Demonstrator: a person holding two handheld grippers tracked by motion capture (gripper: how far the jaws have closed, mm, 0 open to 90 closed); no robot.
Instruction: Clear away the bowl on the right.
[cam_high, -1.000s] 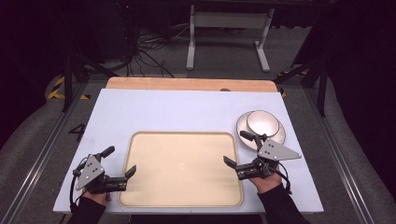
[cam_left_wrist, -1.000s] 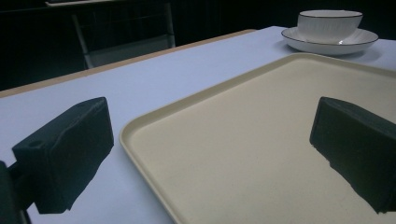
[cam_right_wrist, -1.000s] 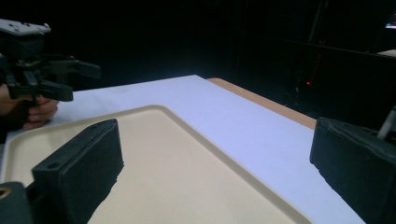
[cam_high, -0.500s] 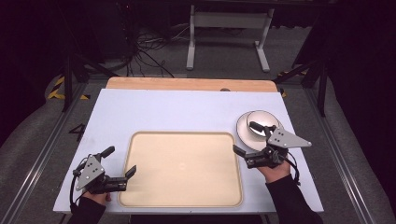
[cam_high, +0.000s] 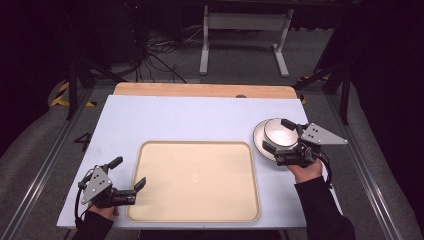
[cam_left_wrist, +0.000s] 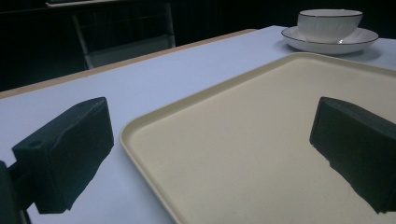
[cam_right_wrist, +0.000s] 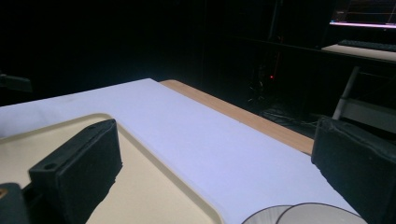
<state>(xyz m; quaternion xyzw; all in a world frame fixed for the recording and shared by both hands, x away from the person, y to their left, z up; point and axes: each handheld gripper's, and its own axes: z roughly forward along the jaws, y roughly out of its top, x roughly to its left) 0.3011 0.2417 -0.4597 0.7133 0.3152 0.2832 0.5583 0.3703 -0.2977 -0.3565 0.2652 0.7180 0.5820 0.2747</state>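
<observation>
At the right of the high view, the right gripper (cam_high: 274, 136) hangs over the white bowl (cam_high: 278, 133) on its saucer (cam_high: 261, 142), jaws wide open, holding nothing. At the lower left, the left gripper (cam_high: 128, 174) is wide open at the tray (cam_high: 195, 180) edge.

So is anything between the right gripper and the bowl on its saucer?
Nothing visible. The right gripper is already at the bowl, its fingers open and spread either side of it above the saucer. The tray alongside is bare.
</observation>
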